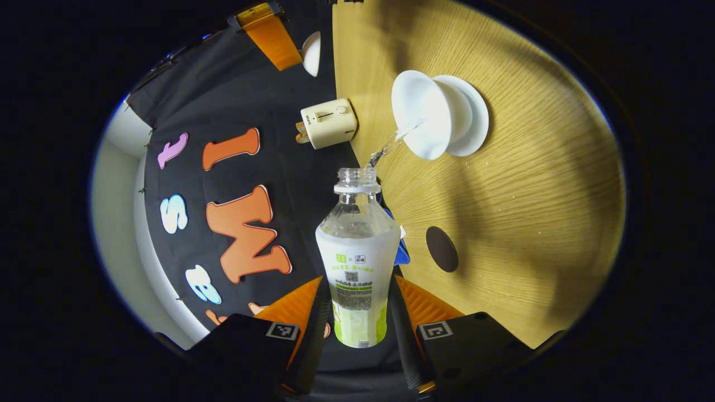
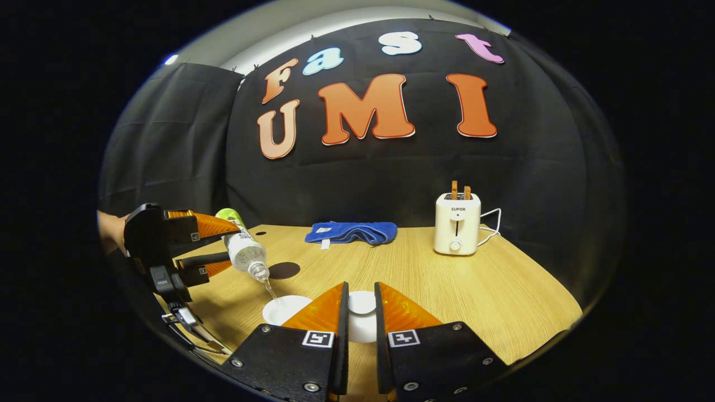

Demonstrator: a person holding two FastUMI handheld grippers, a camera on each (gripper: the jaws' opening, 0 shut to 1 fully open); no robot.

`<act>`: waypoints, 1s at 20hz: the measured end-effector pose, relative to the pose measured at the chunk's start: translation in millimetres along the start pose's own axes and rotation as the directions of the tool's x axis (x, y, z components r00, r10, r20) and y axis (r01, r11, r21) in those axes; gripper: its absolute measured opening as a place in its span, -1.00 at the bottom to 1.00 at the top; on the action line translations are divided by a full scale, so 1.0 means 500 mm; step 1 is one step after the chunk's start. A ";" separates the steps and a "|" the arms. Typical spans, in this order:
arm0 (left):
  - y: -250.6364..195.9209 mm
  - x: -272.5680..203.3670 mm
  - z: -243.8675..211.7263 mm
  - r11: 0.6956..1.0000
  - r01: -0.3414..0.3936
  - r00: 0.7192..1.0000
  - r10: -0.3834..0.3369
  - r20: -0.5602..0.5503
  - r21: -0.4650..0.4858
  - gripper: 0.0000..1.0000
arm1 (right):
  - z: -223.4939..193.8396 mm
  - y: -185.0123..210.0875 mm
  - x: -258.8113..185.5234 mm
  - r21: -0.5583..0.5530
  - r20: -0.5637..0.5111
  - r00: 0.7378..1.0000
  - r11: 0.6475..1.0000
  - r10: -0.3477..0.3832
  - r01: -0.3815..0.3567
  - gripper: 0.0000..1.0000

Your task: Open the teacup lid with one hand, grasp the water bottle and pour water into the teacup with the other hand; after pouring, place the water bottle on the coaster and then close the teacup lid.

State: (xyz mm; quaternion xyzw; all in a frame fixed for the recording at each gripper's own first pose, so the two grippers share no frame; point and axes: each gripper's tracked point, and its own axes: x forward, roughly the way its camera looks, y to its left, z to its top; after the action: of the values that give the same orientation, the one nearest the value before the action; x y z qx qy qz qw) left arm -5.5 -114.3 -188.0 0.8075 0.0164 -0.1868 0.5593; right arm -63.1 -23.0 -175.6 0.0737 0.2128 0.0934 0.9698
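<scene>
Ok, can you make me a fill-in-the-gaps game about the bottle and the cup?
1. The left gripper holds a tilted water ____.
2. Water streams from it into the white ____.
3. The right gripper holds the white ____ off to the side.
4. The dark round coaster lies on the wooden ____.

Missing words: bottle, teacup, lid, table.

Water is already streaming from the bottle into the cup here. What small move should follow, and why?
Probably keep the water bottle tilted briefly, then right it. The left gripper grips it, a thin stream is landing in the teacup, the right gripper holds the lid clear, and the coaster is free.
</scene>
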 end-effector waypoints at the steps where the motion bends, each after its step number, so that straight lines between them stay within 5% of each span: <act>1: 0.005 0.000 -0.003 1.000 -0.006 1.000 0.006 -0.001 0.009 0.29 | -0.001 0.001 0.000 -0.001 -0.001 1.000 1.000 0.004 -0.004 -0.58; 20: 0.112 -0.011 -0.003 0.976 -0.115 0.993 0.113 0.022 0.184 0.27 | 0.006 0.005 0.000 -0.006 0.016 1.000 1.000 0.022 -0.021 -0.58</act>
State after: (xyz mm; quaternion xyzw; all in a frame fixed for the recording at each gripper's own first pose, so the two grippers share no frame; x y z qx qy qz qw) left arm 3.3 -132.7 -135.5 0.8544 -0.0503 -0.1596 0.4919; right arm -62.1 -20.6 -172.5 0.0742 0.2038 0.1038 0.9707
